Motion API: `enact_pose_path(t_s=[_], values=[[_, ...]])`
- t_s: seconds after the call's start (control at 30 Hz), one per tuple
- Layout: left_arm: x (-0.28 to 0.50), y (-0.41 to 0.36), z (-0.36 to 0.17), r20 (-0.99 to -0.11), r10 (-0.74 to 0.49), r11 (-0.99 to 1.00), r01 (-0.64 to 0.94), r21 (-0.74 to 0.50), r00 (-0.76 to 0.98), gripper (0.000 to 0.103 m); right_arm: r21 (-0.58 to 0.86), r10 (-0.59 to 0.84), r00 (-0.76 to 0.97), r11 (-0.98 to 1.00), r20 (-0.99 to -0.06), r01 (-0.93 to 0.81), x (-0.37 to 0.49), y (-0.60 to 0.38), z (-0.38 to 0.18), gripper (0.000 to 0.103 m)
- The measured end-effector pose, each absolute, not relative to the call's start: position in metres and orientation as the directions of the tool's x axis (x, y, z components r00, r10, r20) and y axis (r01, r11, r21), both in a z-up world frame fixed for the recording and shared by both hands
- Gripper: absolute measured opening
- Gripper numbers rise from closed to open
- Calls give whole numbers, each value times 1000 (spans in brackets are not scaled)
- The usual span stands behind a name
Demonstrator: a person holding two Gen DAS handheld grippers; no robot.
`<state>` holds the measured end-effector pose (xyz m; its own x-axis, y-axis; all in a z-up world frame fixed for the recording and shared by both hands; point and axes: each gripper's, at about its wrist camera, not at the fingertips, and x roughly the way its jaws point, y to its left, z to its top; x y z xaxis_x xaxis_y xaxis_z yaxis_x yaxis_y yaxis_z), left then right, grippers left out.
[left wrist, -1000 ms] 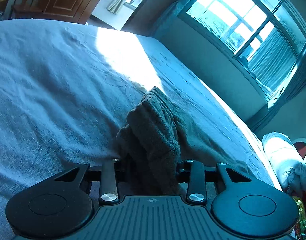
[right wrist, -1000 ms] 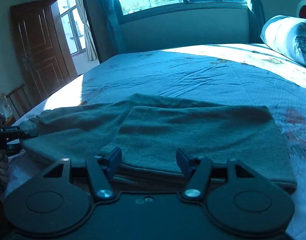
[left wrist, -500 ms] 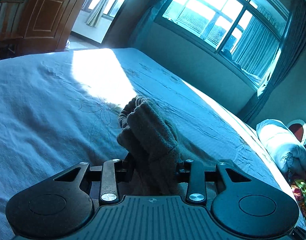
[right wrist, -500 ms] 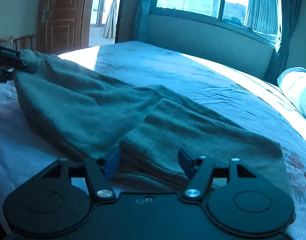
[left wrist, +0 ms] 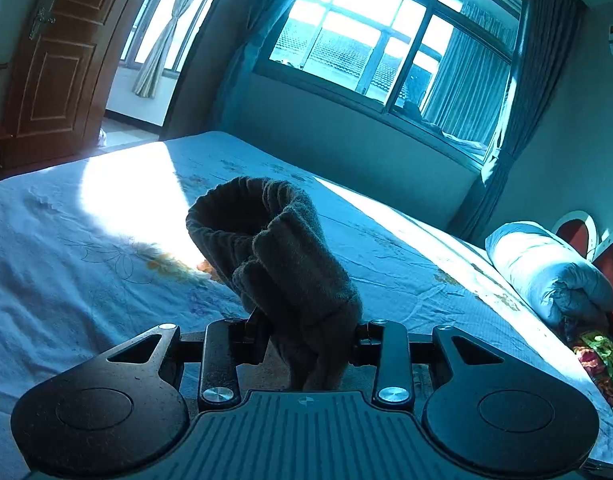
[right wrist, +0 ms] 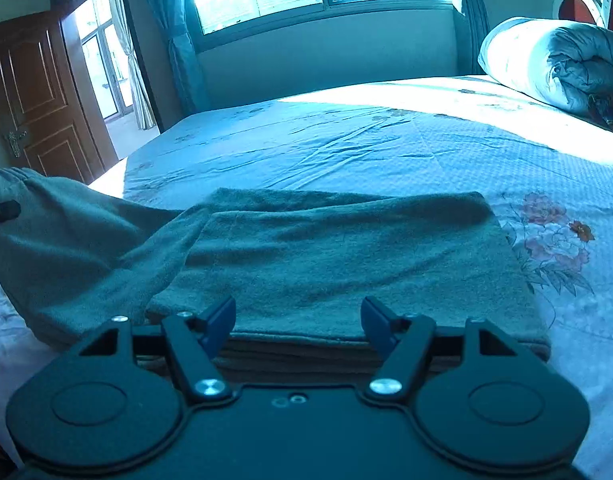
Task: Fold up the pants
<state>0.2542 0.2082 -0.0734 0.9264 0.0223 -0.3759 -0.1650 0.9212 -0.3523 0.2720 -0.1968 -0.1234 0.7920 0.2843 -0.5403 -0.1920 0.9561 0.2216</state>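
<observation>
- Gripping a thick bunch of the pants (left wrist: pixel 290 272), the left gripper (left wrist: pixel 306 344) holds that end lifted off the bed (left wrist: pixel 86 280), its fingers clamped on the grey cloth with the elastic opening curling up beyond them.
- From the right wrist view, the rest of the pants (right wrist: pixel 346 256) lies flat on the bed as a folded stack, several layers showing at its near edge, while a loose part rises to the far left toward the raised end.
- The right gripper (right wrist: pixel 298 322) sits at the near edge of that stack with its blue fingers spread apart, gripping nothing; whether they touch the top layer I cannot tell.
- The relation that matters: the garment's long axis runs left to right across the right gripper's view, from the lifted end on the left to the flat stack straight ahead and to the right.
- My judgement is that the held end has to travel rightward along that axis and come down on the stack, so the left gripper does the carrying, and the right one, nearer the stack, is placed to steady it.
- A rolled duvet (right wrist: pixel 546 64) lies far right by the headboard, well apart from the pants.
</observation>
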Motion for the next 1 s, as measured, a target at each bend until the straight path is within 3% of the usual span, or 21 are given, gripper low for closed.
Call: enact_pose_path(t_s=[0.2, 0.5, 0.53, 0.6, 0.63, 0.67, 0.83, 1.0], values=[[261, 140, -57, -369, 11, 960, -113, -256, 929, 36, 269, 243, 814, 957, -527, -111, 282, -245, -118, 63], [284, -16, -45, -358, -134, 986, 89, -139, 924, 37, 328, 177, 849, 945, -497, -5, 275, -324, -116, 63], [288, -36, -50, -383, -173, 981, 127, -145, 907, 40, 335, 166, 850, 942, -500, 13, 274, -333, -119, 63], [288, -69, -62, -417, -276, 960, 232, -154, 866, 66, 356, 148, 847, 933, -510, 51, 274, -348, -124, 64], [279, -75, -68, -378, -362, 930, 302, -210, 852, 74, 374, 148, 843, 925, -516, 66, 274, -355, -127, 64], [274, -74, -74, -373, -383, 919, 307, -248, 845, 89, 383, 151, 841, 921, -520, 72, 274, -358, -128, 64], [252, -17, -74, -385, -329, 927, 218, -305, 862, 91, 497, 278, 836, 868, -474, -7, 272, -355, -131, 65], [223, 59, -81, -437, -174, 974, 88, -210, 882, 91, 584, 441, 780, 802, -444, -121, 286, -320, -130, 65]])
